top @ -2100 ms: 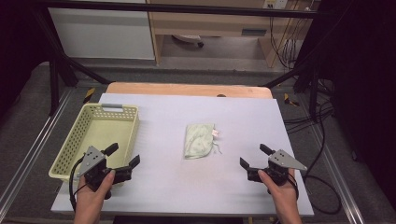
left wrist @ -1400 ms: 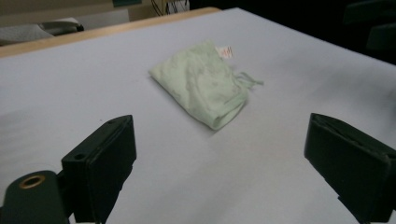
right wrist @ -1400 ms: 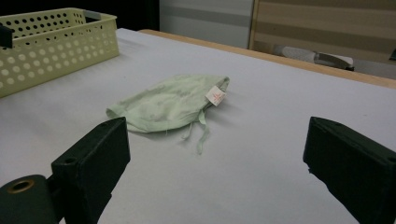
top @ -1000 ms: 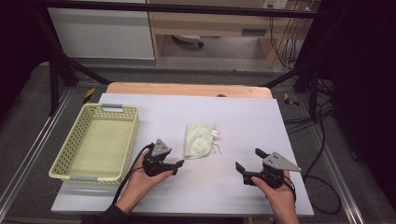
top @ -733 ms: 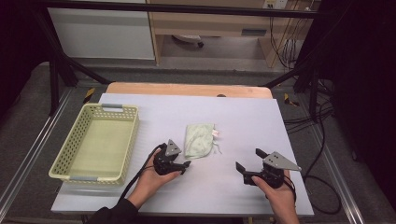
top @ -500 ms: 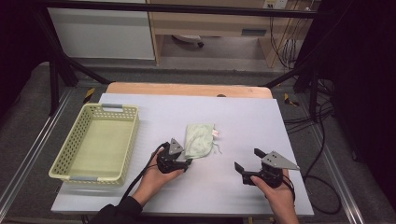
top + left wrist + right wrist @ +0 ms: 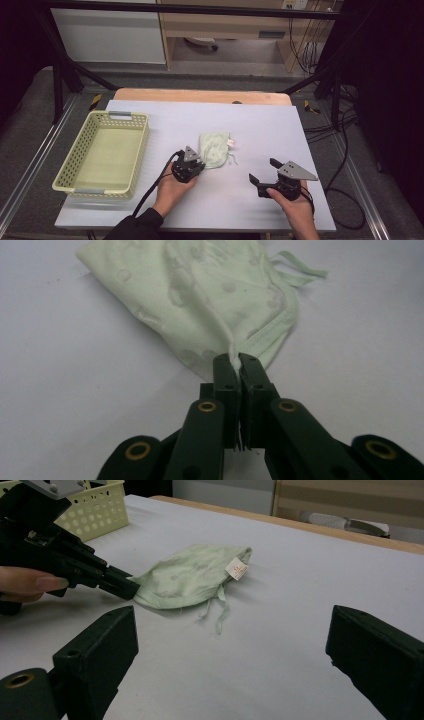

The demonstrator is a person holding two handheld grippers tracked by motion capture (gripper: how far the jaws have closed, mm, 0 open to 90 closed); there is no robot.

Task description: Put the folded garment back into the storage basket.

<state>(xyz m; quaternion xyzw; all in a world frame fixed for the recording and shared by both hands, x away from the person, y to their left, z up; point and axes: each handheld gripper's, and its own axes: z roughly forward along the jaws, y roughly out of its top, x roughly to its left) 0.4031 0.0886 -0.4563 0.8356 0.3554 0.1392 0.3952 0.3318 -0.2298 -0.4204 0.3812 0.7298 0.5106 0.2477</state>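
The pale green cloth pouch [image 7: 214, 149] lies near the middle of the worktop [image 7: 260, 125]. A small white tag [image 7: 236, 568] with red marks hangs at its 3 o'clock edge; the print is too small to read. The left gripper [image 7: 196, 167], at the pouch's 7 o'clock corner, has just been closing and now pinches a fold of the fabric's hem between its jaws. The right gripper [image 7: 263, 171] rests at 4 o'clock of the pouch, well apart, jaws wide and holding nothing. A yellow basket [image 7: 80, 150] sits at 9 o'clock. The pouch's thin drawstrings [image 7: 218, 611] trail beside the tag.
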